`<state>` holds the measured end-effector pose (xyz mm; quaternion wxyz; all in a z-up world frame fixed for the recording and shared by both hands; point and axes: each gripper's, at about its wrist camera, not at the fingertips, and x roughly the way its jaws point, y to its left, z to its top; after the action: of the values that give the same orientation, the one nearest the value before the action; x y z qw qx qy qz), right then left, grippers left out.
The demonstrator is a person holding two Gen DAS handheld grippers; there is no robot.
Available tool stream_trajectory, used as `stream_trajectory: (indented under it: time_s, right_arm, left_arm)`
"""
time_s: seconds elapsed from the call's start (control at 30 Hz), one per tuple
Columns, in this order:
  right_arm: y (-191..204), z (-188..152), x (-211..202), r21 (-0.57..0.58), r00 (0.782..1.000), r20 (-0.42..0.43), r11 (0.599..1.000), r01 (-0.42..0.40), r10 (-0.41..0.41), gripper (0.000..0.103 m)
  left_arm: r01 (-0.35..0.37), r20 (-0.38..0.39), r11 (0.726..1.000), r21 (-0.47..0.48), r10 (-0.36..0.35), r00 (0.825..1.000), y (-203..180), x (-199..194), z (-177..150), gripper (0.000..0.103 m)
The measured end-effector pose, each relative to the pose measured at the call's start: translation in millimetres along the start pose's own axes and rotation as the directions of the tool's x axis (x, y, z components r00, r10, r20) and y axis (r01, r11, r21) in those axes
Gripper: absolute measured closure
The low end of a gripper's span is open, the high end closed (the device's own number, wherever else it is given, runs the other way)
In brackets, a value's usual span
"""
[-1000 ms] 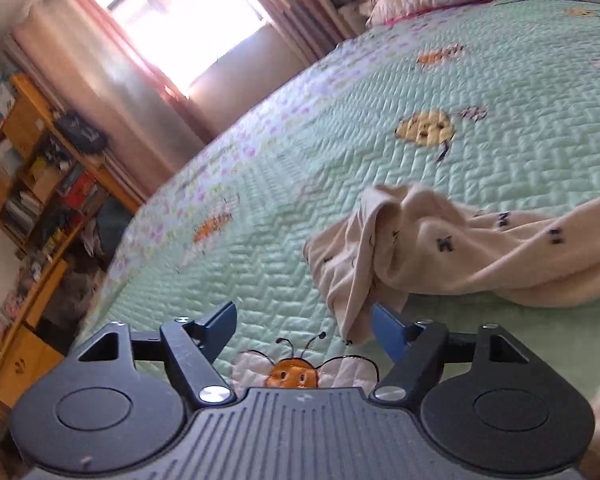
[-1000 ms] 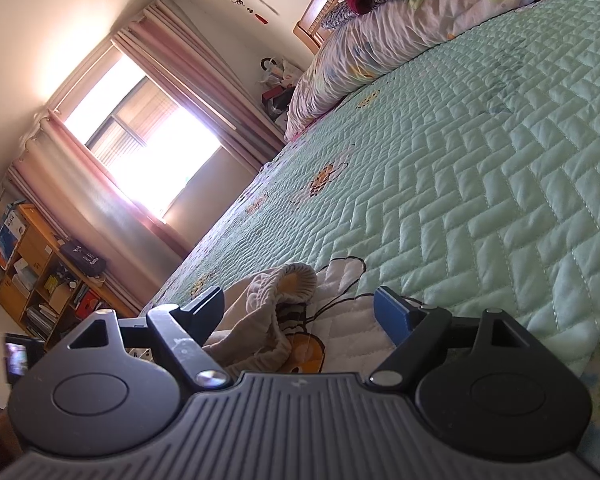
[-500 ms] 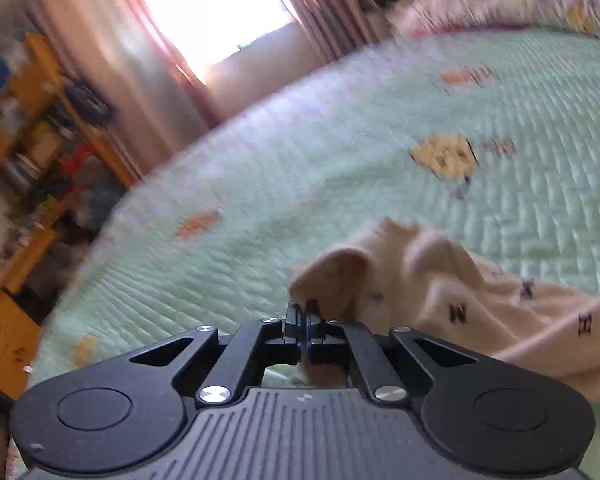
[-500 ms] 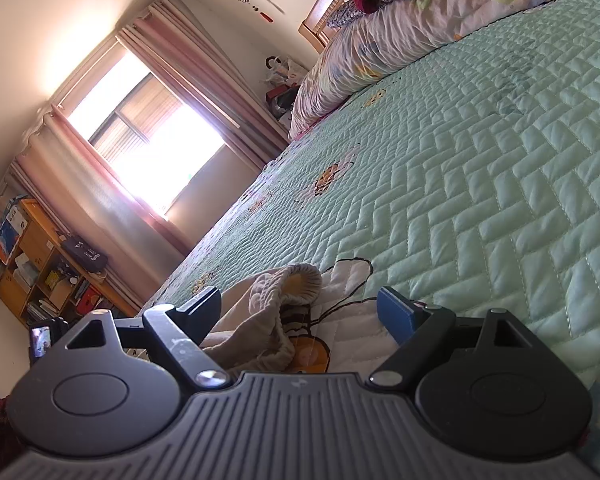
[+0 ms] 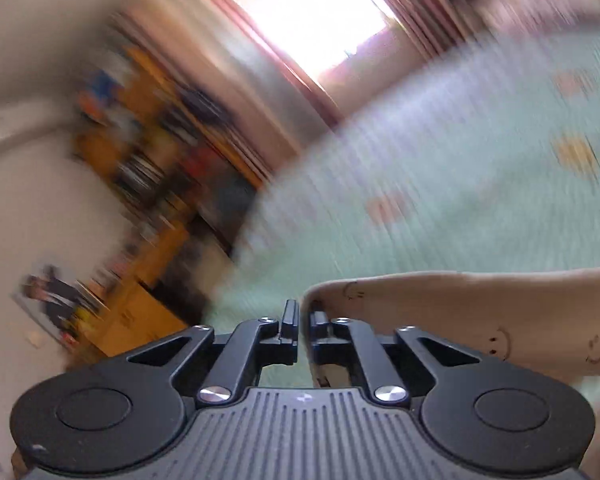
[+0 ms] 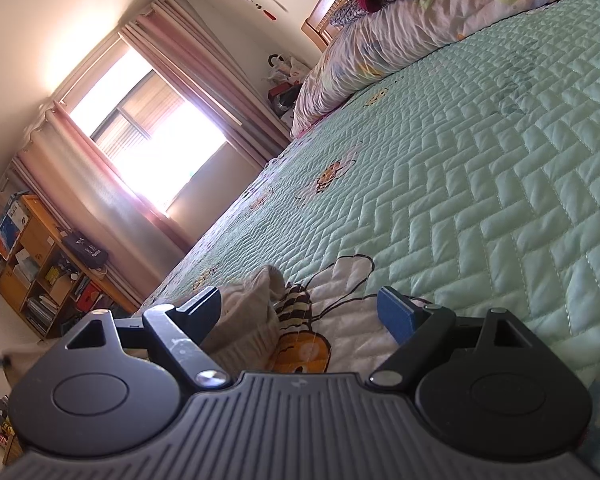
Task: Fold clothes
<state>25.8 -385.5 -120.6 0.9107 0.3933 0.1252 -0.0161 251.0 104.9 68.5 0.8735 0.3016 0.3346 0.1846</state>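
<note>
The bed fills most of both views, covered by a mint-green quilted bedspread (image 6: 480,184) stitched in a herringbone pattern and printed with cartoon bees; 1 large bee (image 6: 304,344) lies right under the right gripper. At the head of the bed a floral duvet (image 6: 412,36) is heaped against a wooden headboard (image 6: 328,12), with loose clothes piled on top. On the far wall a bright window (image 6: 156,140) sits between 2 pink curtains (image 6: 88,200), and beside it stands an orange wooden bookshelf (image 6: 32,264) crowded with books and boxes. The left wrist view is heavily motion-blurred, so the same window and shelf show only as streaks. The beige garment (image 5: 460,312), printed with small smiley faces, is raised off the bedspread in that view; it runs from the left gripper (image 5: 303,322) out to the right edge of the picture. The left gripper's jaws are opening, with only a narrow gap between them and an edge of the cloth in that gap. In the right wrist view a ribbed cuff (image 6: 252,312) of the garment rests on the bedspread beside the big bee. The right gripper (image 6: 300,308) holds its jaws wide apart, the cuff lying between them close to the left finger, with nothing clamped.
</note>
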Motion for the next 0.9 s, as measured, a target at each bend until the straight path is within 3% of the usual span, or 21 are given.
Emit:
stream_trajectory:
  time_s: [0.07, 0.13, 0.17, 0.27, 0.3, 0.37, 0.47, 0.53, 0.63, 0.77, 0.9]
  right_arm:
    - [1, -1, 1, -0.009, 1.0, -0.004, 1.0, 0.006, -0.006, 0.017]
    - [3, -1, 1, -0.017, 1.0, -0.01, 1.0, 0.009, -0.009, 0.017]
    - [3, -2, 1, -0.018, 1.0, -0.011, 1.0, 0.009, -0.009, 0.017]
    - [3, -1, 1, -0.017, 1.0, -0.016, 1.0, 0.009, -0.01, 0.017]
    - [3, -1, 1, -0.02, 1.0, -0.019, 1.0, 0.013, -0.013, 0.017]
    - [5, -1, 2, -0.027, 0.999, -0.026, 0.999, 0.019, -0.019, 0.016]
    - [7, 1, 3, -0.03, 0.999, -0.042, 0.999, 0.029, -0.031, 0.016]
    - [12, 3, 3, -0.045, 0.996, -0.074, 0.998, 0.041, -0.044, 0.016]
    - [26, 9, 0, -0.065, 0.989, -0.146, 0.998, 0.026, -0.036, 0.016]
    - [43, 24, -5, -0.017, 0.988, -0.151, 1.0, -0.022, 0.019, 0.016]
    - [49, 42, 25, 0.007, 0.971, -0.24, 1.0, 0.011, -0.009, 0.016]
  left_arm:
    - [-0.027, -0.065, 0.999, 0.021, 0.028, 0.998, -3, 11, -22, 0.05]
    - [-0.071, -0.085, 0.997, -0.002, 0.071, 0.994, -4, 11, -41, 0.048]
    - [-0.072, -0.093, 0.997, -0.022, 0.069, 0.993, -4, 9, -49, 0.044]
    - [-0.048, -0.122, 0.995, -0.087, 0.037, 0.992, -3, -5, -79, 0.017]
    - [-0.037, -0.133, 0.992, -0.119, 0.021, 0.991, -1, -11, -90, 0.013]
    - [0.001, -0.151, 0.977, -0.213, -0.033, 0.988, 11, -19, -118, 0.011]
    - [0.019, -0.194, 0.925, -0.379, -0.1, 0.976, 27, -28, -151, 0.007]
    - [0.05, -0.192, 0.896, -0.441, -0.148, 0.97, 31, -38, -168, 0.007]
    - [0.088, -0.167, 0.874, -0.478, -0.188, 0.968, 30, -53, -185, 0.006]
    - [0.139, -0.095, 0.878, -0.459, -0.204, 0.974, 21, -74, -181, 0.004]
    - [0.248, -0.031, 0.864, -0.438, -0.29, 0.956, 3, -86, -163, 0.001]
